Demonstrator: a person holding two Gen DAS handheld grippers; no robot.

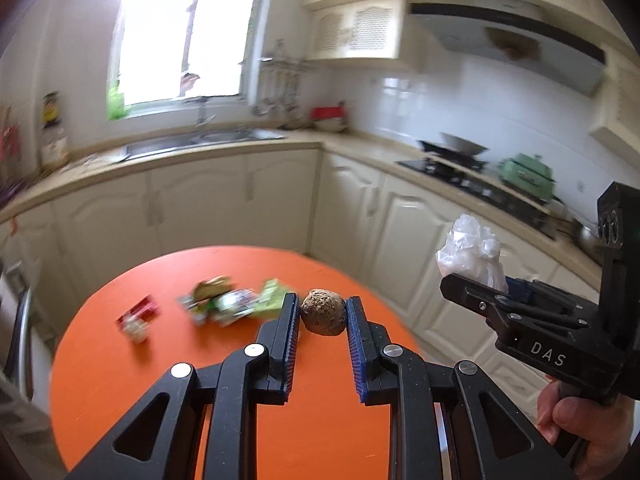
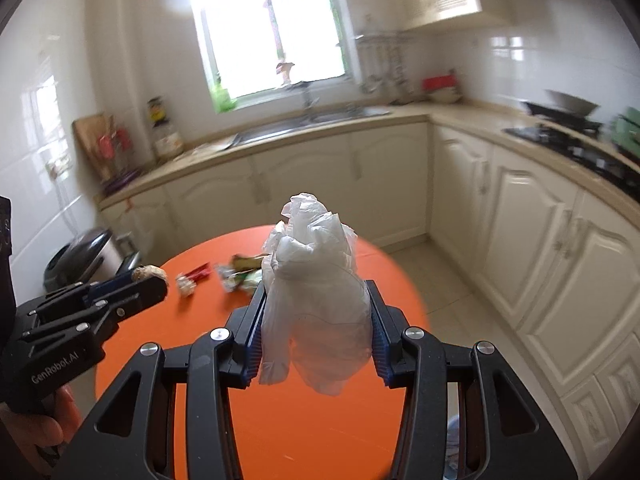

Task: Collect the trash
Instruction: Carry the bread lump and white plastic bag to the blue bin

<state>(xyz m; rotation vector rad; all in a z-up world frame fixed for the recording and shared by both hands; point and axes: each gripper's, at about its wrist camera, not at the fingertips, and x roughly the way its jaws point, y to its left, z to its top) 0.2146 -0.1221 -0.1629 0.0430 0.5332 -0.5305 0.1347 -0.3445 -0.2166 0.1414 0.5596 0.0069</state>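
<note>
Daylight is pouring through the window (image 2: 272,28) ahead, washing over white tiled walls (image 1: 460,104), cream cabinets (image 2: 320,184) wrapping the corner, a sink (image 1: 192,142), a hob (image 1: 472,178) rightward and pale floor tiles (image 2: 436,276) below.

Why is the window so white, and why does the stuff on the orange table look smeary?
Left wrist view: the window glares white from daylight; the wrappers smear with motion blur, while the brown lump stays sharp. Right wrist view: same window glare, cabinets curve from the fisheye; the plastic bag is crisp.
</note>
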